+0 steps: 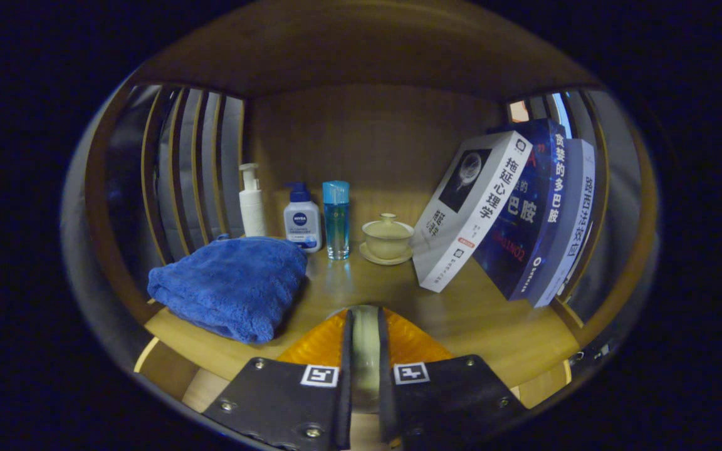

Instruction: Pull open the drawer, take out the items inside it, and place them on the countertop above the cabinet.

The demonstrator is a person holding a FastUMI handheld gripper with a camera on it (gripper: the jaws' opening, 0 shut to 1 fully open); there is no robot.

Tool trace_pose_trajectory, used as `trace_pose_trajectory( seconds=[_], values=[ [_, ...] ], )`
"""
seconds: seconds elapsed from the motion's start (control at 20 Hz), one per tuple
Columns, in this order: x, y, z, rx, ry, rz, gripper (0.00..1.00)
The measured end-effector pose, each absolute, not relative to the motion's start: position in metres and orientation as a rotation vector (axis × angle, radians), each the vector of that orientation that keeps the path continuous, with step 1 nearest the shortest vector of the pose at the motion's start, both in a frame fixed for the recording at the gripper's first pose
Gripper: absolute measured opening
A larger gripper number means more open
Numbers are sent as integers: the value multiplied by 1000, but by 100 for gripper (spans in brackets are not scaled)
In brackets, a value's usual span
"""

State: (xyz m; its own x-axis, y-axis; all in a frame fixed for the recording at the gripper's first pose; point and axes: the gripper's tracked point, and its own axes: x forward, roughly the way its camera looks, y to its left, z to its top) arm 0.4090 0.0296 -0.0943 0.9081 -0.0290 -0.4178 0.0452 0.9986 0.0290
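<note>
We see the gripper (365,351) clenched on an orange bowl's (323,341) rim, held over the countertop (499,326). Ahead: blue towel (229,285) left, three bottles (301,219), lidded cup (388,237), leaning books (511,213) right.

Home-like booth, wooden slatted shelf (398,294), folded towel (229,285), toiletry bottles (302,219), lidded teacup (388,237), leaning books (511,213)
</note>
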Motion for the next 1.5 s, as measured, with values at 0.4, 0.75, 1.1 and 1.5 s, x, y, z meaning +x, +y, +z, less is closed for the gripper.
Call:
trace_pose_trajectory(
  seconds=[0.4, 0.75, 1.1, 1.5],
  values=[
    [409, 28, -99, 33, 400, -42, 39],
    [366, 27, -39, 80, 258, -33, 58],
    [267, 35, -14, 80, 204, 7, 62],
    [165, 46, -51, 55, 238, -2, 62]
  ],
)
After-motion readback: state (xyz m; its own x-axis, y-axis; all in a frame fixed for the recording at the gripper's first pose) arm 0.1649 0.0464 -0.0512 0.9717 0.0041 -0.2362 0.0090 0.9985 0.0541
